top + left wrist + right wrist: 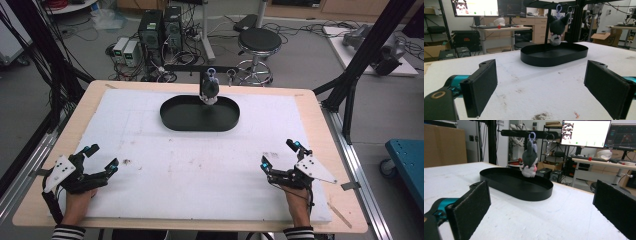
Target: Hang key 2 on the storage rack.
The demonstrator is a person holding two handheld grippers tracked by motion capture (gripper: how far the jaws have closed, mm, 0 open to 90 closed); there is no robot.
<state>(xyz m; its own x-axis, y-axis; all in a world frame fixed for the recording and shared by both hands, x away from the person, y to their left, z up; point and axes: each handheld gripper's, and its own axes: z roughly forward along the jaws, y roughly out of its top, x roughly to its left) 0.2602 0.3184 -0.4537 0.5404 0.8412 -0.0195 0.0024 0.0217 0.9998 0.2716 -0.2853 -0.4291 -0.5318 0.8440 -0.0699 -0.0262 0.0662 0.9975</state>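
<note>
While both claws gape empty, no label reads legibly.

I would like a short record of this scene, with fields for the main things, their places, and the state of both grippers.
surface: white mat on a wooden table
tray: black oval tray, far middle of the mat, nothing lying in it
toy: dark plush keychain, hanging by its clip from a black bar above the tray's far rim
left gripper: open, near left corner, holds nothing
right gripper: open, near right corner, holds nothing
contact: both grippers are far from the toy and the tray
</note>
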